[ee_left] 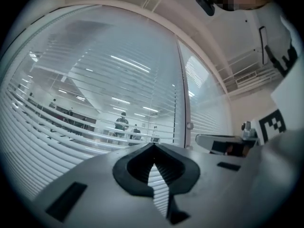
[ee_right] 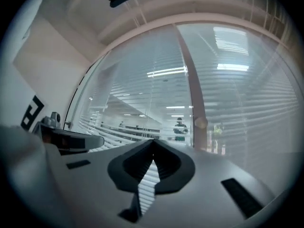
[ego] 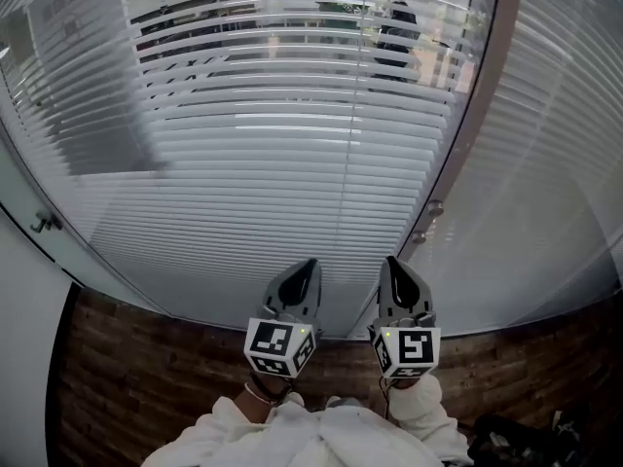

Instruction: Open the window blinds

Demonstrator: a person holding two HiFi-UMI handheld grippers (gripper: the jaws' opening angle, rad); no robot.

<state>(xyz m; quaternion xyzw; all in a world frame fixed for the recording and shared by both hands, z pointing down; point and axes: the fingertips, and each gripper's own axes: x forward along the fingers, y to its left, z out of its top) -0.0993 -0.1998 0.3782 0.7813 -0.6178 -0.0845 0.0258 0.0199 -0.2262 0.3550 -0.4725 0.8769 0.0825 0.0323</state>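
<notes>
Head view: my left gripper (ego: 310, 264) and right gripper (ego: 391, 261) point side by side at the glass (ego: 545, 241). Each has its fingers pressed together on nothing. The blinds (ego: 292, 163) hang ahead of and above both sets of tips, behind the pane. The upper slats are tilted enough to show people beyond, while the lower ones look nearer closed. A small knob (ego: 433, 207) sits on the post (ego: 479, 115), just beyond my right fingertips and to their right. I take it for the blind control, though I cannot be sure.

Left gripper view: my fingers meet at the tips with nothing between them. Slats fill everything ahead and to the left, and the knob (ee_left: 190, 126) lies off to the right of my tips. This hand has nothing to seize here, because the slats are shut behind glass. Pushing forward would only knock the pane.

Right gripper view: fingers together and empty, with the knob (ee_right: 201, 123) ahead and slightly right of the tips. With the fingers shut like this I would bump it rather than take it. It is small and round, so my pads could slip off in mid-turn. Turning it the wrong way would flatten the slats closed. My left gripper is just beside this one, so a wide swing could clip it.
</notes>
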